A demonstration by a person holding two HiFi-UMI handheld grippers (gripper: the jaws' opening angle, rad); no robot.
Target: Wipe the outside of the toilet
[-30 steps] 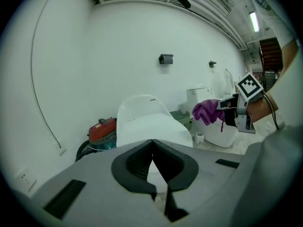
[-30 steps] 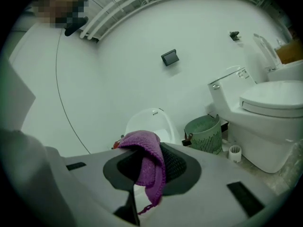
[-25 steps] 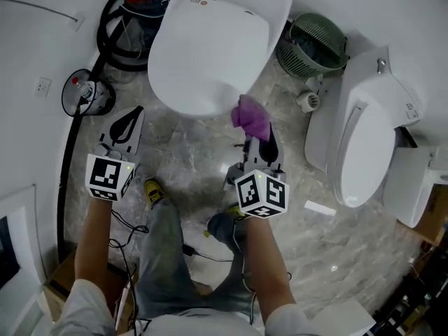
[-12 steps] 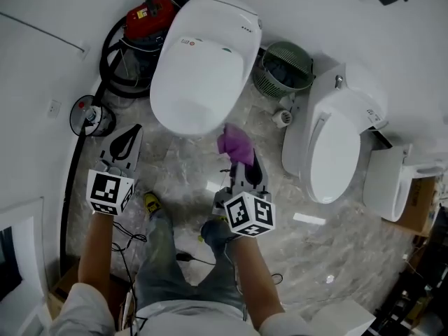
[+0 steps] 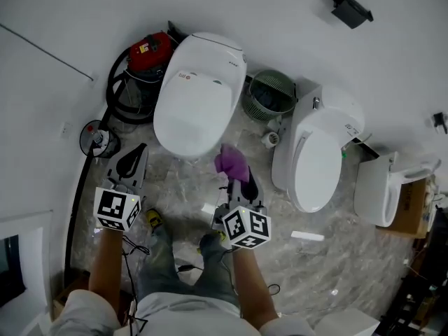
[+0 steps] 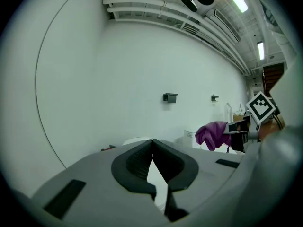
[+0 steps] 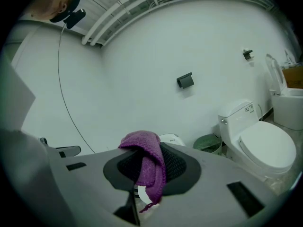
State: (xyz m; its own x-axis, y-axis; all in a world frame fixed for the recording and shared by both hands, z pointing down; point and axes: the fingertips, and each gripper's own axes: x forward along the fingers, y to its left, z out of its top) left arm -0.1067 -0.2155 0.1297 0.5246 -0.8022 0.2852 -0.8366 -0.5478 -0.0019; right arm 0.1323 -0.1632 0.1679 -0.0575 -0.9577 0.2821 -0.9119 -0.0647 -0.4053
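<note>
Cloth (image 5: 231,162), purple and floppy, is pinched in the right gripper (image 5: 241,178). Its jaws are closed on a small part of the cloth and the rest hangs loose. The left gripper (image 6: 152,144) is closed too, with nothing in it. The toilet (image 5: 199,96) with its lid down sits just ahead, and the cloth is near its front but not touching. Hard rubbing could pull the cloth out, because so little is held. A green basket (image 5: 271,93) right beside the toilet could get knocked. Wires (image 5: 180,266) by the feet could trip someone. With 2 toilets here, the other toilet (image 5: 316,161) might get wiped by mistake.
</note>
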